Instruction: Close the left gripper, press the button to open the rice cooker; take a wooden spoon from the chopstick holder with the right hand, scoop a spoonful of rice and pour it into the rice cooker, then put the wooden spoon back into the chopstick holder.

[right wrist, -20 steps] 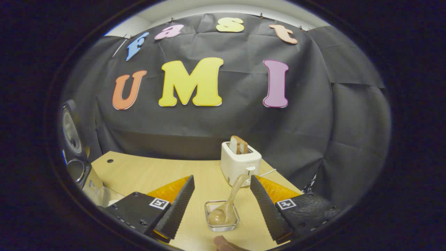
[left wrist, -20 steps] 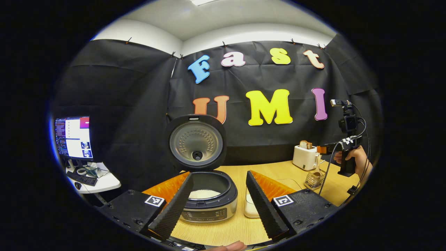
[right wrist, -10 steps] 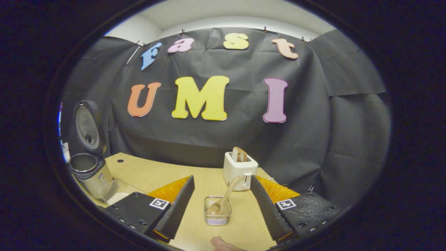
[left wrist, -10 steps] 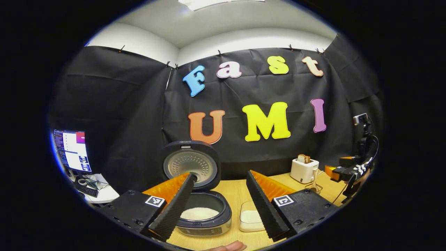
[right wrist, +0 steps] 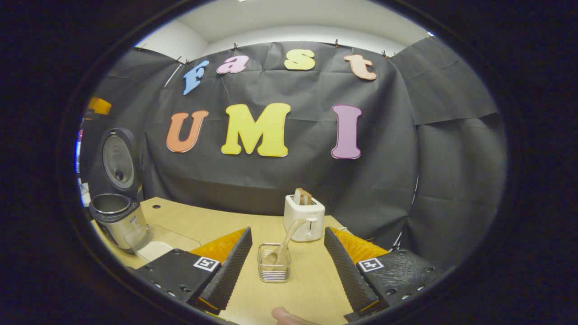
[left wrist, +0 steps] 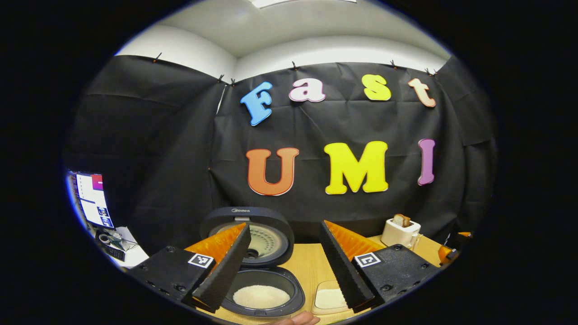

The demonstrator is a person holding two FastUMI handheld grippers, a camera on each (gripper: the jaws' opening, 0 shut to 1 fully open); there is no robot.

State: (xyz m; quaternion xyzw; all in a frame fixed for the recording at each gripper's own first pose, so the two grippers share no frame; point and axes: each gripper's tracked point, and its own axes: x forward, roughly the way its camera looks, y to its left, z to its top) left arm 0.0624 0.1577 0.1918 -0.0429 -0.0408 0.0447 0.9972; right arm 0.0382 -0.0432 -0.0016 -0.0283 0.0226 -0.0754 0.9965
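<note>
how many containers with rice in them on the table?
2: the open rice cooker at the table's left end and the clear rice tray beside it, on its right.

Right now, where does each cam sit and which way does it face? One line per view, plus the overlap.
Left gripper view: rides the left gripper, facing the booth wall over the open rice cooker; own fingers and a fingertip show.
Right gripper view: rides the right gripper, facing the chopstick holder with the wooden spoon; own fingers show.
Shared: rice cooker, toaster, rice tray, table.
</note>
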